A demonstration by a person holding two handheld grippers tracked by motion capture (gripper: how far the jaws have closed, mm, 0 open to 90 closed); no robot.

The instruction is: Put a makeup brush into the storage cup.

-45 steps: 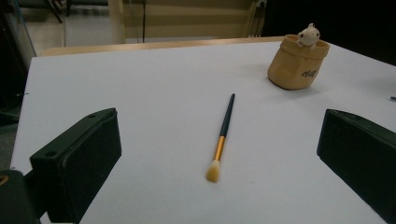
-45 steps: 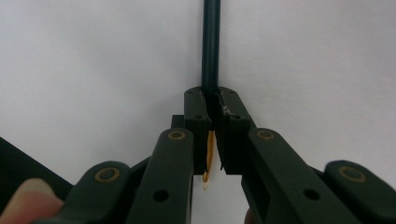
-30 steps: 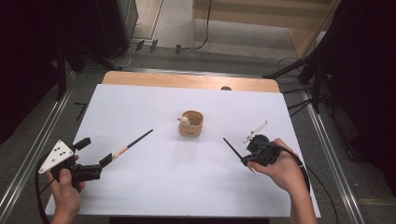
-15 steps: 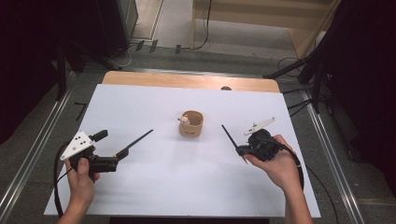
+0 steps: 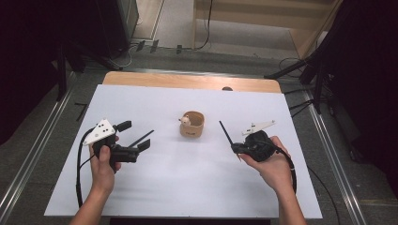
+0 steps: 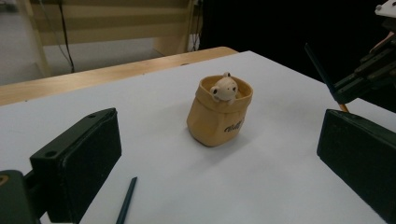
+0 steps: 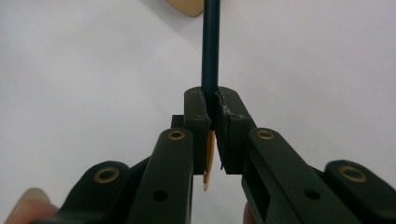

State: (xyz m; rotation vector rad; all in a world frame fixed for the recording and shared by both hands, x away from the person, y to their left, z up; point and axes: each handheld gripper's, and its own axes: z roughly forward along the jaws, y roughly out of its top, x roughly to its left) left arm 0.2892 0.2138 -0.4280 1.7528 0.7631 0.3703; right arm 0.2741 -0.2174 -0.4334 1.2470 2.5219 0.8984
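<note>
From above, the left gripper (image 5: 141, 142) hangs over the white table (image 5: 155, 187) with jaws spread and empty, while the right gripper (image 5: 234, 149) clamps a dark pencil (image 5: 225, 132) just right of the tan cup (image 5: 192, 124). Along the left gripper's jaws, another pencil (image 6: 126, 199) lies between them, the cup beyond. Between the right gripper's (image 7: 211, 116) jaws, its pencil is pinched tight.

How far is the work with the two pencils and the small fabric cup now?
Done: the right hand-held gripper is shut on one dark pencil, lifted off the white table and aimed toward the fabric cup.

In hand: the left hand-held gripper stands open, facing the cup. A second pencil lies below it, not gripped.

Left: probably both pencils must go into the cup, which holds only a small toy figure.
</note>
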